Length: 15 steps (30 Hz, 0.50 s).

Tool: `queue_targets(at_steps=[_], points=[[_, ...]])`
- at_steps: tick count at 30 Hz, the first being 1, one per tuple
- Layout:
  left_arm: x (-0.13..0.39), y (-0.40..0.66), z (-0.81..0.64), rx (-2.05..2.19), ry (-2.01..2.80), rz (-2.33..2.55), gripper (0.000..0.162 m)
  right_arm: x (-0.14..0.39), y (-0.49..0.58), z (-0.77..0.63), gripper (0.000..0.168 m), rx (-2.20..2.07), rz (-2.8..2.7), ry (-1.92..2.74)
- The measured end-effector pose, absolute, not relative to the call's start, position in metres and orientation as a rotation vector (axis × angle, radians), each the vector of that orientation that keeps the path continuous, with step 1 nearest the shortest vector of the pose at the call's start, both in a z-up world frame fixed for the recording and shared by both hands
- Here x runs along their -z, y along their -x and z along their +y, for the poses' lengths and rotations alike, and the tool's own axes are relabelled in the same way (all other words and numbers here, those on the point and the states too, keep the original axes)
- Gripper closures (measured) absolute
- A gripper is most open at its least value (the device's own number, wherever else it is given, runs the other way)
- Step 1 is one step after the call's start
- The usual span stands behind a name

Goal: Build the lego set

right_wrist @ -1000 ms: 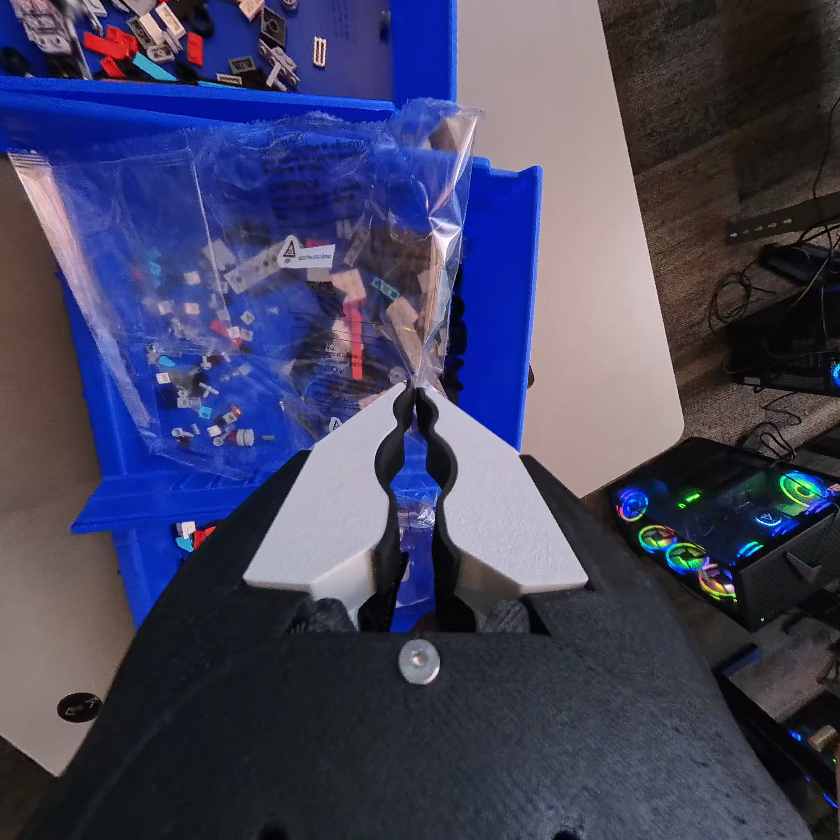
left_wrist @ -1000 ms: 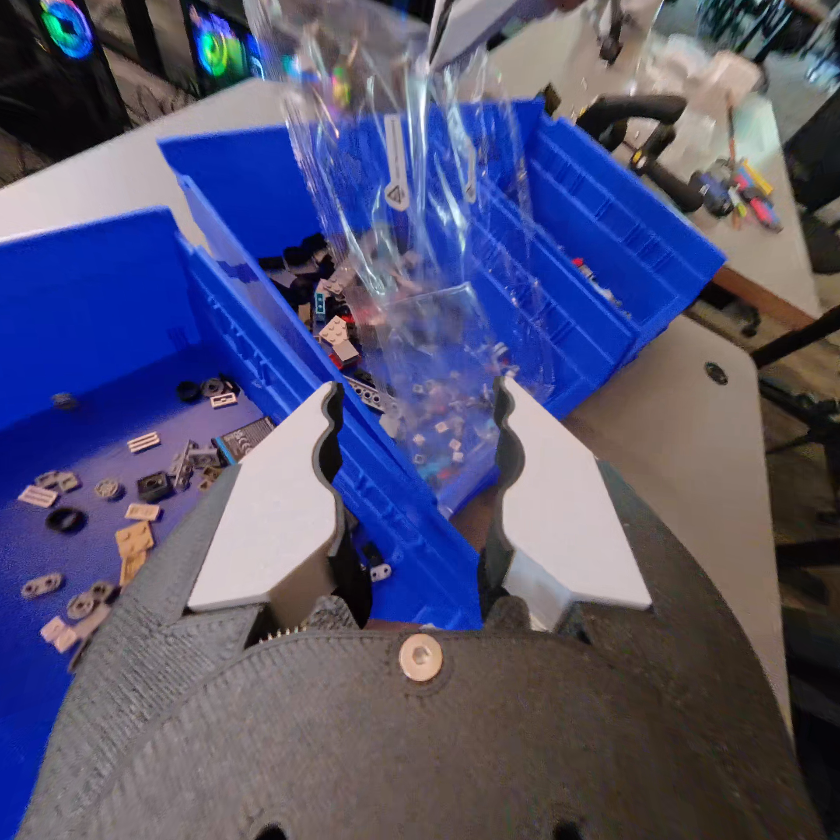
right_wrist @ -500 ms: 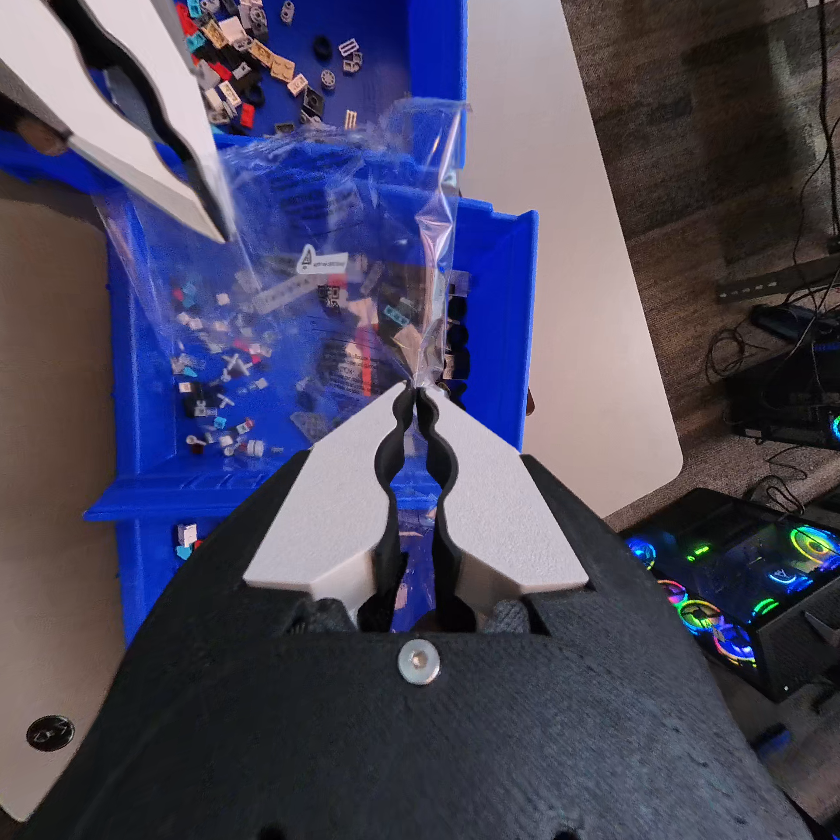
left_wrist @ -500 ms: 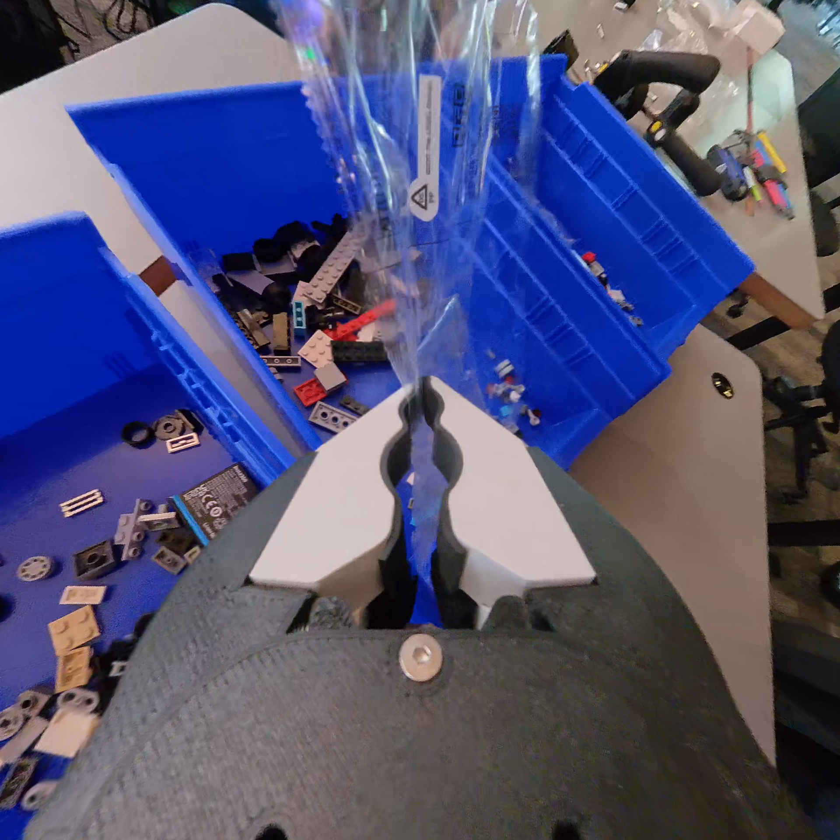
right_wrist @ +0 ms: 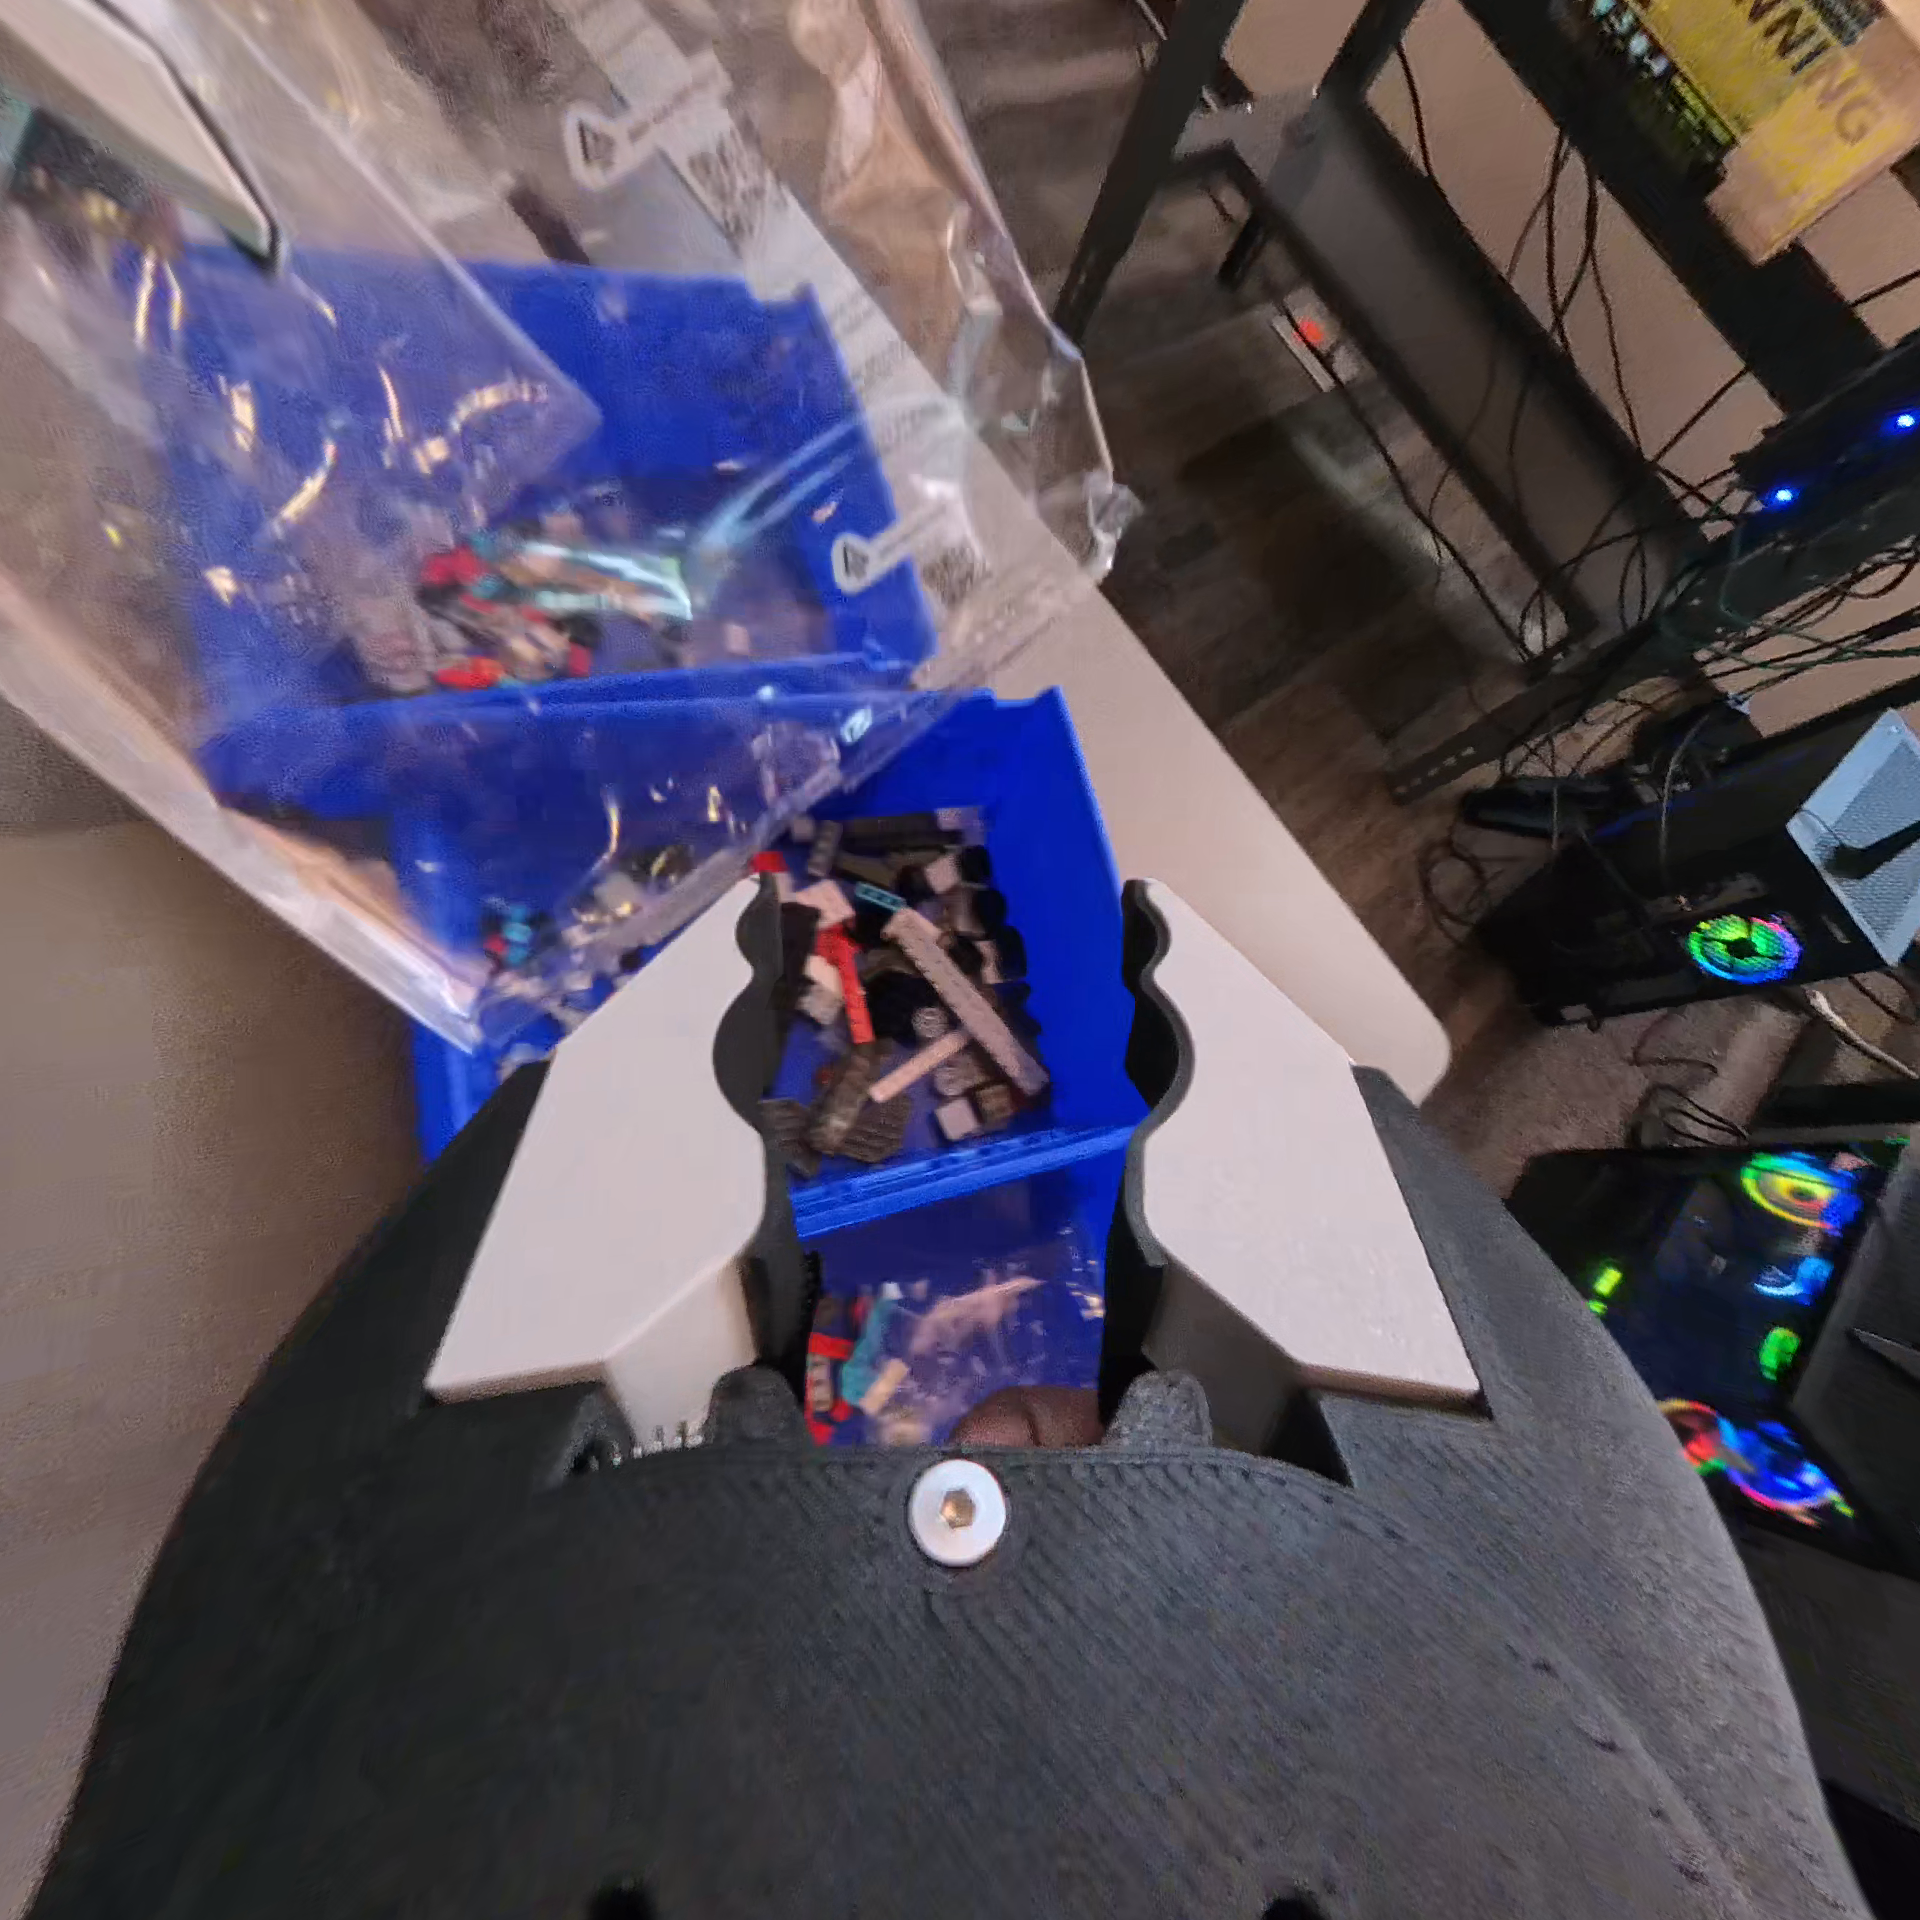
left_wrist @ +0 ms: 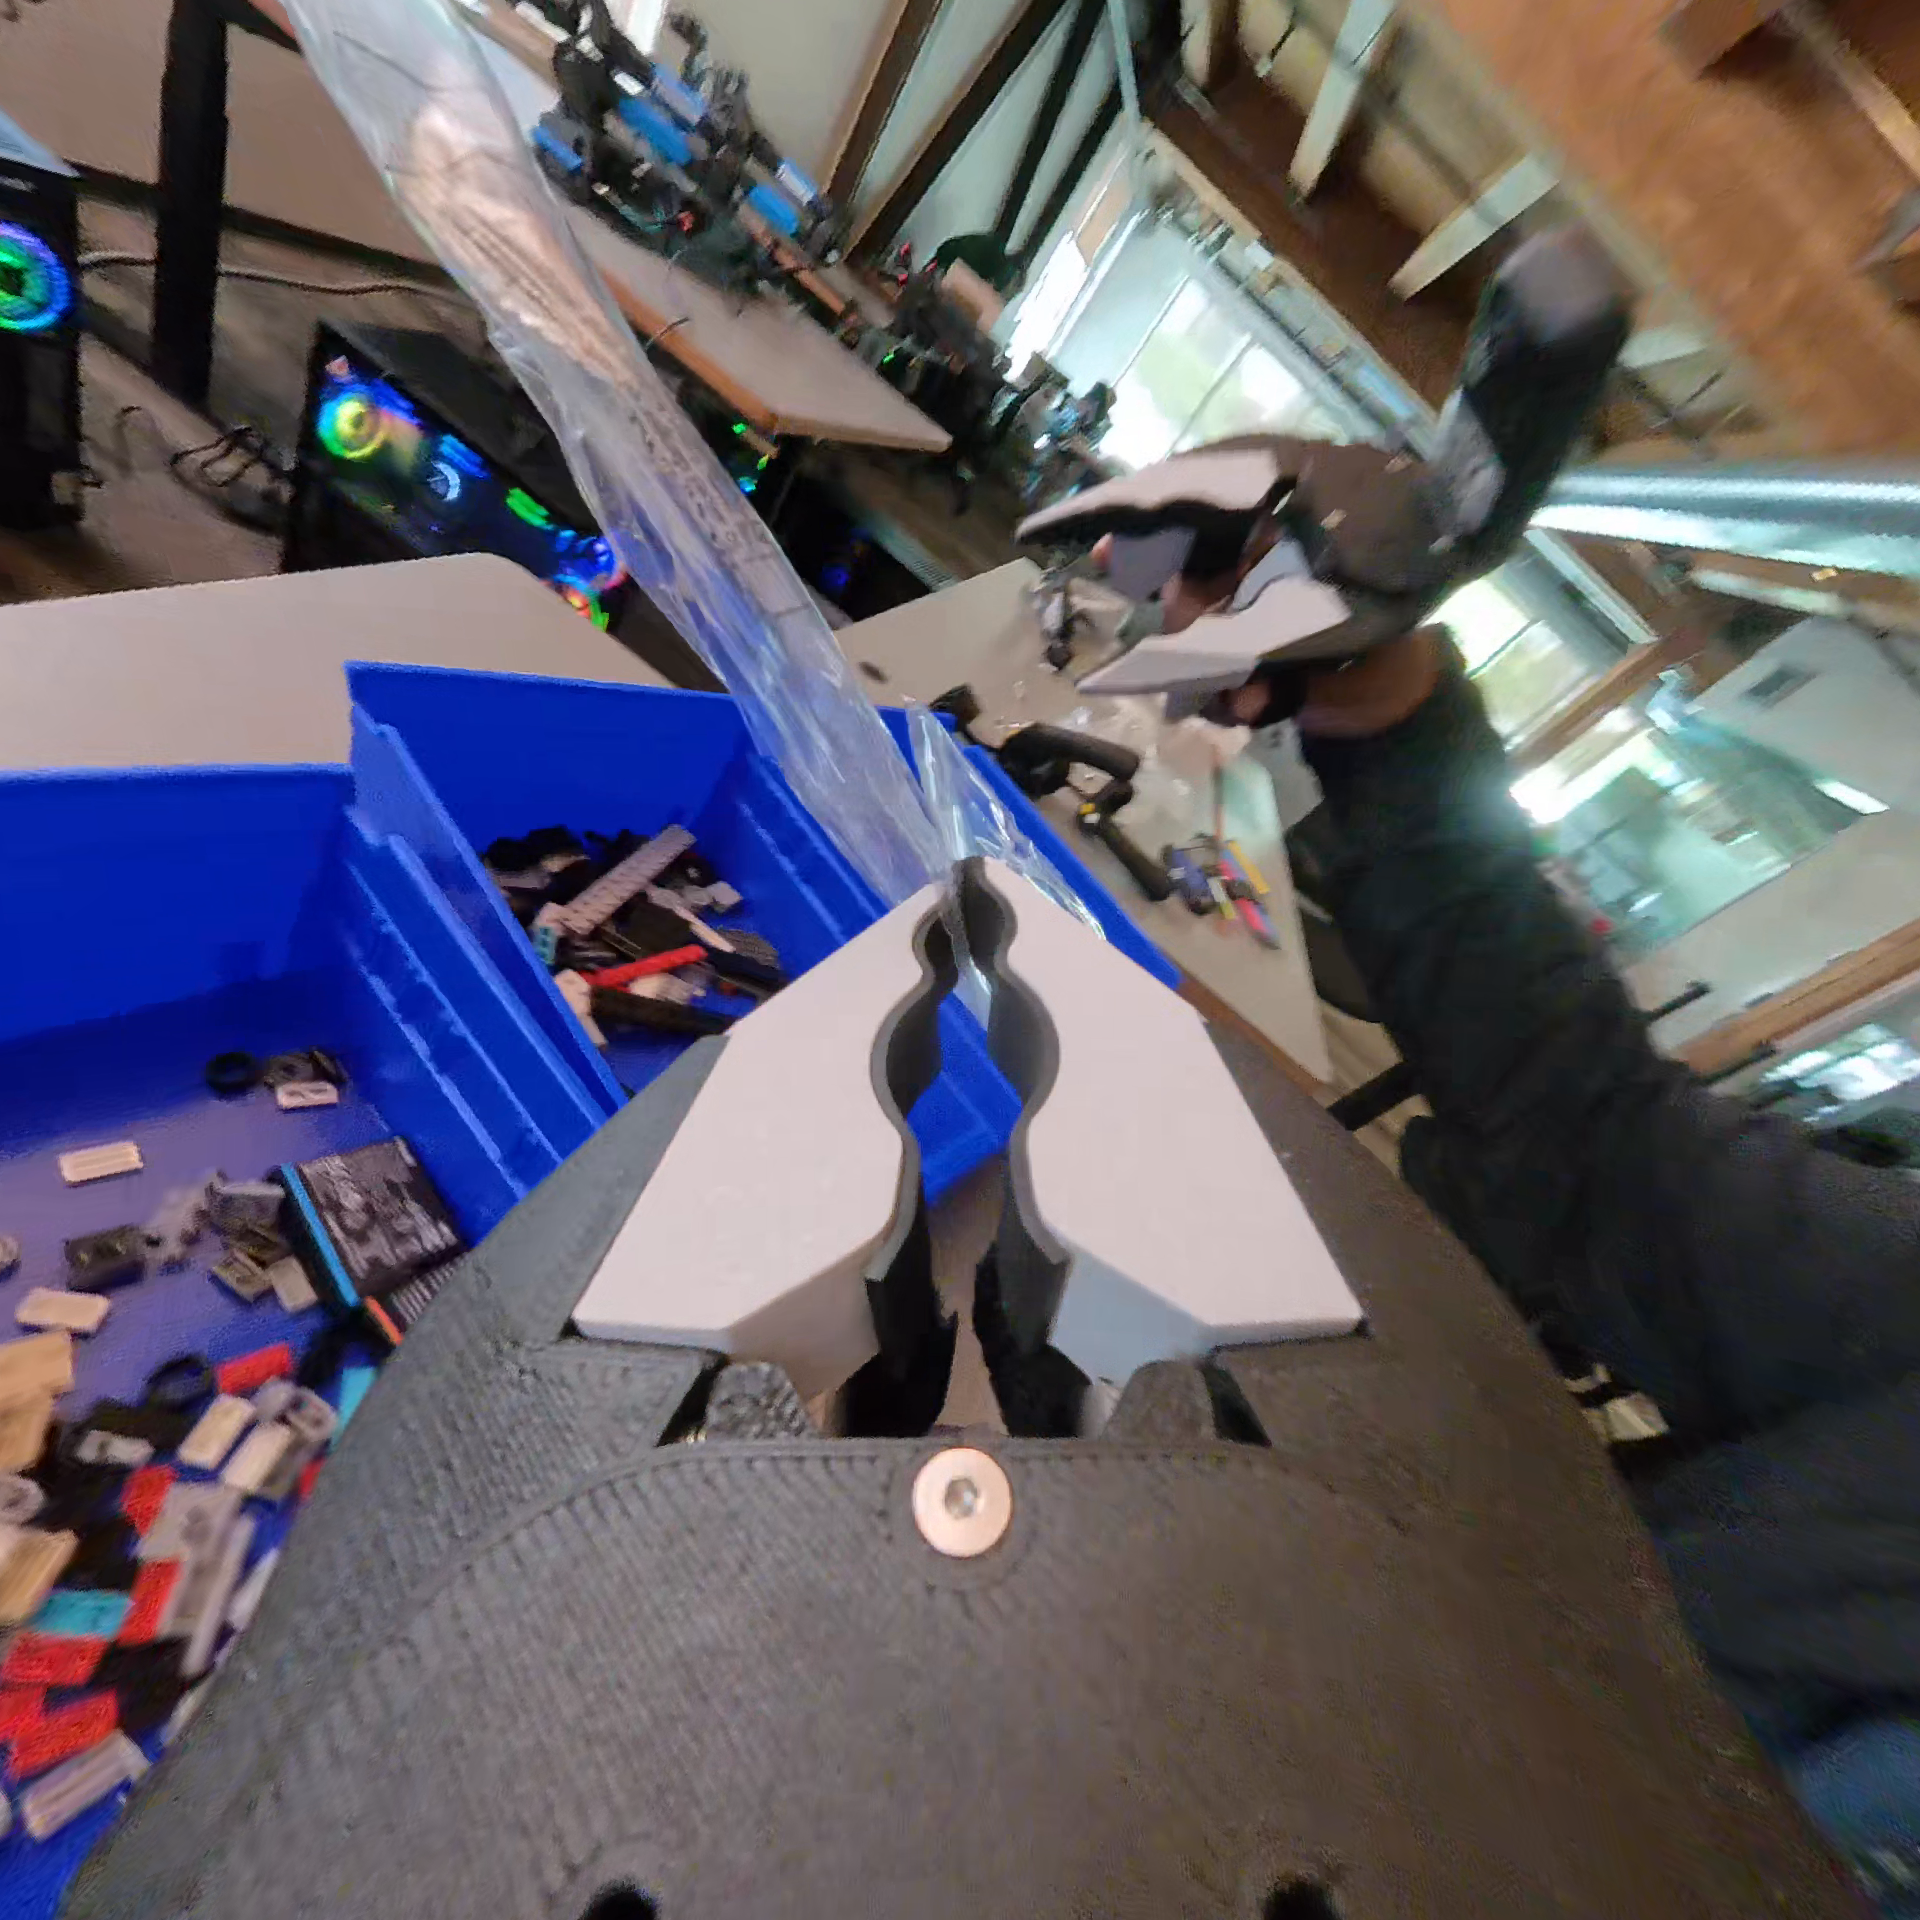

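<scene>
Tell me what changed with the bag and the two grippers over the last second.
The left gripper shut on the clear plastic bag and lifted it, empty, over the blue bins. The right gripper let go and now stands open. The bricks it held now lie in the bin.

Bright windows [left_wrist: 1621,790], grey tables [left_wrist: 187,644], glowing computer towers [right_wrist: 1745,945] (floor-level)

bag [right_wrist: 499,520] hangs over bins | middle bin [right_wrist: 1049,935] open below right gripper [right_wrist: 945,914]
</scene>
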<state>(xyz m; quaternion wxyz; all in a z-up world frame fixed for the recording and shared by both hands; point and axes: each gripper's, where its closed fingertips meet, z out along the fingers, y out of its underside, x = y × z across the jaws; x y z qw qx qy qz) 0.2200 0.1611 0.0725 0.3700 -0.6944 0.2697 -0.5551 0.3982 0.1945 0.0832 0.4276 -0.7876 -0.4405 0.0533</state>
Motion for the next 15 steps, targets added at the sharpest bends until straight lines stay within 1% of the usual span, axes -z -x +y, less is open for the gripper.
queue_targets(at_steps=[2, 5, 9, 12, 15], points=[[-0.078, -0.193, 0.134, 1.503, 1.745, 0.677, 0.162, -0.071, -0.390, 0.163, 0.101, -0.171, -1.116, 1.959], [-0.065, -0.156, 0.081, 1.691, 1.726, 0.635, 0.162, -0.024, -0.374, 0.117, 0.102, -0.170, -1.205, 1.992], [-0.015, -0.133, 0.007, 1.884, 1.786, 0.589, 0.162, 0.038, -0.347, 0.073, 0.101, -0.136, -1.344, 2.022], [0.026, -0.133, -0.032, 1.908, 1.878, 0.580, 0.162, 0.067, -0.334, 0.063, 0.102, -0.048, -1.436, 2.033], [0.055, -0.143, -0.055, 1.906, 1.960, 0.579, 0.162, 0.089, -0.325, 0.061, 0.103, 0.029, -1.537, 2.064]])
